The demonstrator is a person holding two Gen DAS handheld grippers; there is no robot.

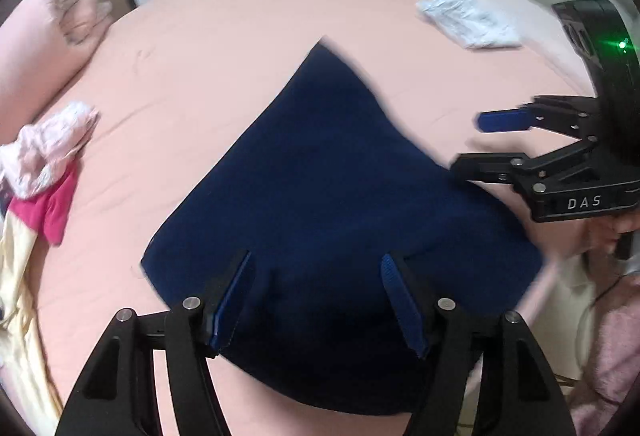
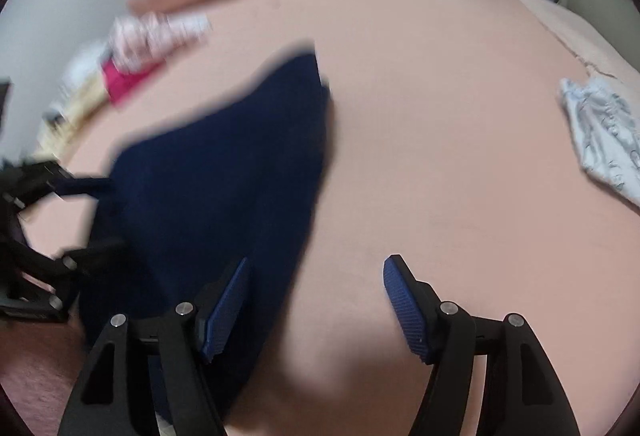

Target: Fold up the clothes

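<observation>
A dark navy garment (image 1: 320,203) lies flat on the pink bed sheet (image 1: 208,47); it also shows in the right wrist view (image 2: 216,171). My left gripper (image 1: 316,300) is open, its fingers spread just above the garment's near edge. My right gripper (image 1: 472,143) is open at the garment's right edge, hovering over the sheet. In its own view my right gripper (image 2: 316,304) is open, with the left finger over the navy cloth and the right finger over bare sheet. The left gripper (image 2: 80,220) shows at the left, blurred.
A pile of pink, white, magenta and yellow clothes (image 1: 44,171) lies at the bed's left edge. A folded light grey garment (image 1: 468,17) lies at the far right, also in the right wrist view (image 2: 604,135). A pink pillow (image 1: 48,35) lies at the far left.
</observation>
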